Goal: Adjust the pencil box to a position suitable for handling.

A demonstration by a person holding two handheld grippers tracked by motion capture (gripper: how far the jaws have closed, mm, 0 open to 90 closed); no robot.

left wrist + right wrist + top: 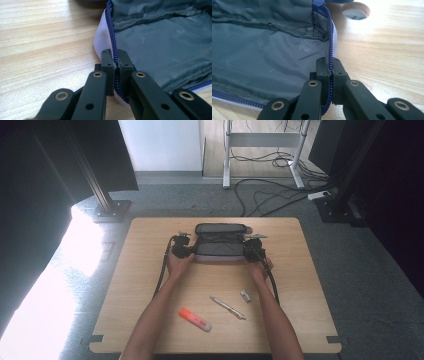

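Wooden table [150, 285] under me, grey carpet floor behind it. At the far middle of the table lies the pencil case [220, 242], opened wide, its grey lining turned up. My left gripper [114, 60] has its jaws pressed together on the blue zipper edge [111, 37] at the left end, and my right gripper [331, 65] pinches the same zipper edge at the right end. So I judge the opening step is done. The orange highlighter [195, 319], the pen [227, 307] and the small eraser [245, 295] lie near my forearms, well apart from the case; putting them inside is what remains.
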